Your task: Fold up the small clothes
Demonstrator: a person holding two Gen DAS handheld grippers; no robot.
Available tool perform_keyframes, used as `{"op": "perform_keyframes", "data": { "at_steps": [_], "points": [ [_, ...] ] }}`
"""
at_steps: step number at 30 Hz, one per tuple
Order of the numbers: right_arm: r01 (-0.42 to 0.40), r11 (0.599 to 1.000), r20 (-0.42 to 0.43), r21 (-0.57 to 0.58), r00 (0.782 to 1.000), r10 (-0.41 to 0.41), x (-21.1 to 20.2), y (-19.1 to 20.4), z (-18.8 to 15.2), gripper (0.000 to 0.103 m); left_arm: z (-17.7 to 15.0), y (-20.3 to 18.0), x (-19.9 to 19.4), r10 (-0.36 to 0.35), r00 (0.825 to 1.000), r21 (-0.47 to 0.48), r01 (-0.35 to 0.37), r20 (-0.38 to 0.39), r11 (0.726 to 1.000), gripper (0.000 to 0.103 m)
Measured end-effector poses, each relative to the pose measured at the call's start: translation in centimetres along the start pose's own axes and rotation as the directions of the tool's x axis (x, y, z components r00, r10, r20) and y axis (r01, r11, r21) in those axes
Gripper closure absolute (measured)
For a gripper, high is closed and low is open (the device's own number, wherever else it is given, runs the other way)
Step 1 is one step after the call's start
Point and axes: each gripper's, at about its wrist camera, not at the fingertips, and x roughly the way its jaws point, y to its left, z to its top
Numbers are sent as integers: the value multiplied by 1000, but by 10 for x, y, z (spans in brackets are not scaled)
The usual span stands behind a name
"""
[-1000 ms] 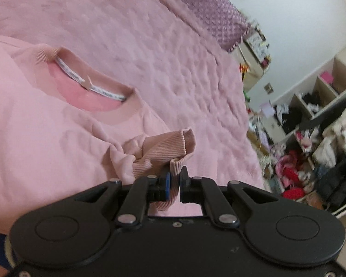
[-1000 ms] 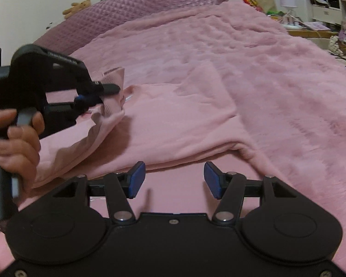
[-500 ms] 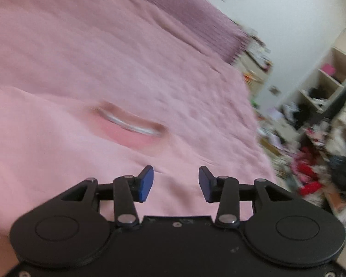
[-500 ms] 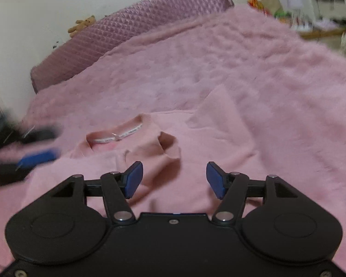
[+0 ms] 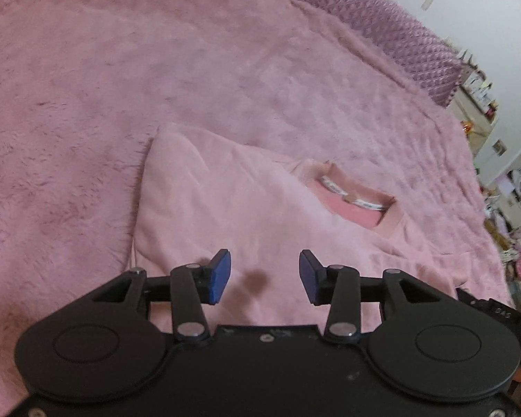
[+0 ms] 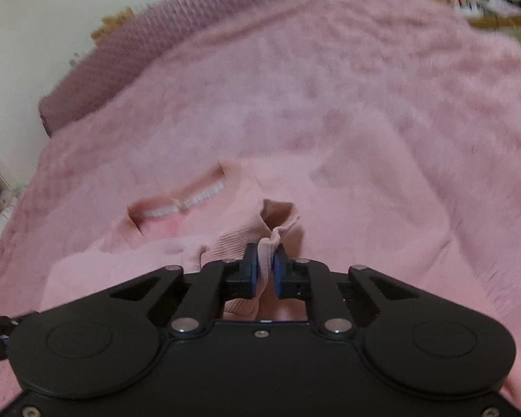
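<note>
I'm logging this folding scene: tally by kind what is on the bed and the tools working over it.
Sweatshirt: 1
Blanket: 1
Headboard: 1
Grippers: 2, the left gripper open, the right gripper shut on the sweatshirt's ribbed cuff
Total: 5

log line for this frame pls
left gripper: open, over pink sweater | right gripper: shut on ribbed cuff | sweater flat on pink blanket
</note>
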Motion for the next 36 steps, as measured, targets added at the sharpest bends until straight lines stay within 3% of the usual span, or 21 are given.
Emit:
{"op": "perform_keyframes", "data": {
  "at_steps": [3, 6, 9, 10, 11, 12, 16, 19, 22, 25, 26, 31, 36],
  "points": [
    [55, 998, -2, -25, 998, -55, -2, -6, 0, 94, -5, 2, -6, 6, 1000, 27, -6, 7, 1000, 59],
    [64, 998, -83, -10, 994, -65, 22, -24, -13, 94, -11, 6, 4, 31, 999, 16, -30, -37, 999, 59],
    [66, 998, -72, -17, 995, -67, 27, -36, -22, 89, -18, 8, 16, 65, 995, 21, -64, -74, 998, 59],
    [60, 998, -61, -4, 996, -60, 22, -38, -21, 79, -19, 9, 18, 70, 995, 24, -68, -77, 997, 59],
    [75, 997, -41, 1, 996, -75, 16, -39, -19, 64, -19, 8, 17, 61, 996, 22, -60, -68, 998, 59],
    [85, 996, -10, 2, 996, -85, 8, -39, -16, 58, -17, 6, 14, 38, 998, 23, -36, -54, 999, 59],
    [20, 999, 93, -30, 995, -17, -5, -33, 2, 57, -2, -15, 2, -22, 999, 69, 20, 35, 997, 59],
    [15, 999, 17, -44, 1000, -14, 13, -28, 12, 57, 12, -22, 10, -25, 998, 59, 22, 51, 998, 59],
    [19, 1000, -83, -14, 996, -20, 33, -31, 12, 57, 24, -24, 28, -23, 999, 31, 21, 49, 999, 58],
    [-7, 1000, -103, -4, 995, 7, 40, -30, 11, 89, 31, -25, 47, 18, 999, 30, -18, 29, 999, 58],
    [-9, 1000, -95, -4, 995, 8, 39, -30, 11, 92, 32, -23, 52, 31, 999, 28, -31, 22, 999, 58],
    [53, 997, -19, -48, 998, -54, 34, -28, 19, 95, 33, -17, 66, 67, 998, 29, -68, 15, 997, 56],
    [103, 986, -70, -132, 991, -113, 52, -29, 8, 95, 31, 4, 76, 88, 996, -28, -88, -19, 996, 55]
  ]
}}
